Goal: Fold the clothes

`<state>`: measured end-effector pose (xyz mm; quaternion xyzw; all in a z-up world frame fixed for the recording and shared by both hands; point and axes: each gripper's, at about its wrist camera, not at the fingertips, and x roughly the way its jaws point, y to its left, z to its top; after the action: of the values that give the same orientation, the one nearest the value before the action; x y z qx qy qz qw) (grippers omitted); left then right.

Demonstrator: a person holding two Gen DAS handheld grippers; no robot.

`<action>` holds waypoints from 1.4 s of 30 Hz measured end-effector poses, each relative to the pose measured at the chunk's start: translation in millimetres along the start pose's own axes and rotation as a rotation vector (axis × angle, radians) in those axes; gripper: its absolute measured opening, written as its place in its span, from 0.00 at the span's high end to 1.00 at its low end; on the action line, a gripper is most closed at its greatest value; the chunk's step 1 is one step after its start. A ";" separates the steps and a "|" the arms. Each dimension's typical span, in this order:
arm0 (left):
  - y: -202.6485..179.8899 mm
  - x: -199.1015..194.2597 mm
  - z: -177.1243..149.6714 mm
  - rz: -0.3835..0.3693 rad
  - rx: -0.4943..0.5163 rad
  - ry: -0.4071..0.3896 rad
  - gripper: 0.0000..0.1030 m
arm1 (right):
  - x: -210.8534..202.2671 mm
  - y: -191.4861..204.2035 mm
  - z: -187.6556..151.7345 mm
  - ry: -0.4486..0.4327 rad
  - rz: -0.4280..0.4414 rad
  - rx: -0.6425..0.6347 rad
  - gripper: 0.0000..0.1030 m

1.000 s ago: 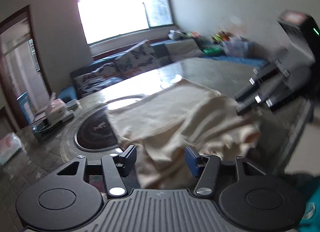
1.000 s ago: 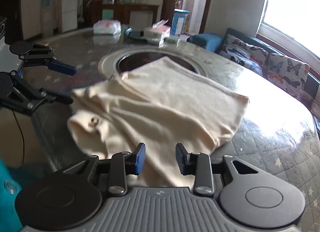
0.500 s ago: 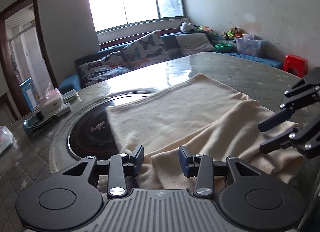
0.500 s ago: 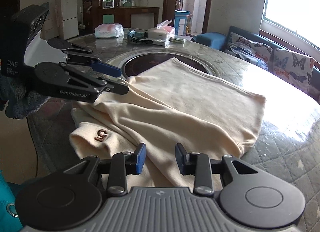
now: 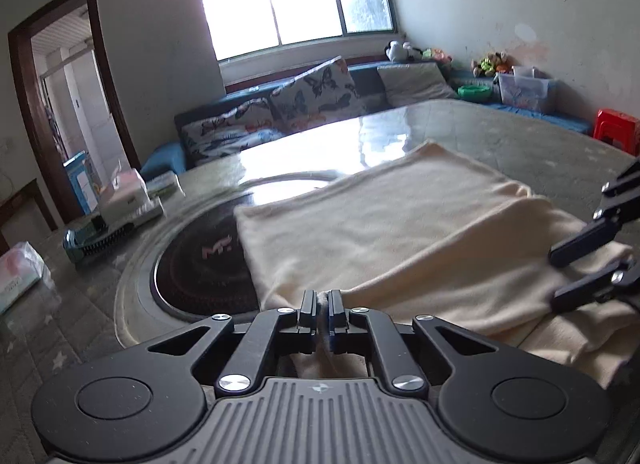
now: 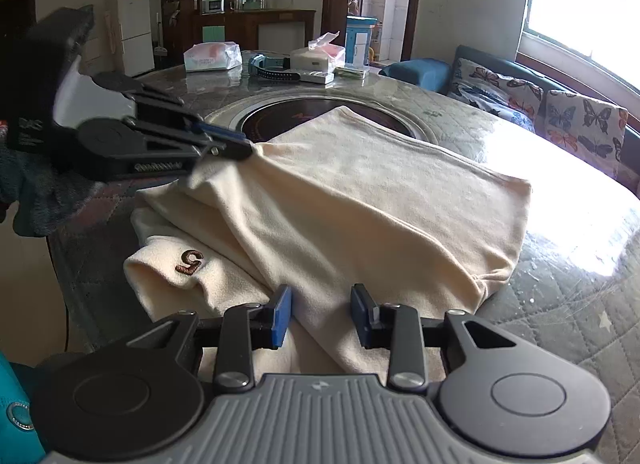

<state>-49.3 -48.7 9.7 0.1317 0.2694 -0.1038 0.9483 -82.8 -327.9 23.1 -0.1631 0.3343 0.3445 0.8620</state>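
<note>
- The left gripper (image 5: 321, 306) is pinching a fold of the cream garment (image 5: 400, 232) between its closed fingers.
- The right gripper (image 6: 320, 316) is hovering with its jaws spread over the garment's near edge, gripping nothing.
- The garment is lying partly folded on the table (image 6: 560, 304), overlapping the dark inset disc (image 5: 192, 272).
- A tissue box (image 6: 316, 58) is sitting beyond.

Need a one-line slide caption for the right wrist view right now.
Right gripper open over the cream garment on the table, while the left gripper pinches its far edge.
</note>
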 end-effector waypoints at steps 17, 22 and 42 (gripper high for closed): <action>10.4 -50.1 -14.2 -0.084 -0.034 -0.028 0.59 | 7.9 13.6 25.7 -0.053 0.093 -0.053 0.69; -1.1 -52.3 -24.2 -0.108 0.034 -0.014 0.59 | 22.6 36.6 34.1 -0.050 0.121 -0.135 0.75; 11.2 -55.2 -18.4 0.050 0.013 -0.063 0.58 | 1.7 33.3 37.7 -0.078 0.173 -0.113 0.94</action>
<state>-101.2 -25.6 26.4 0.1411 0.2353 -0.0859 0.9578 -87.8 -284.2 47.6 -0.1683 0.2935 0.4419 0.8308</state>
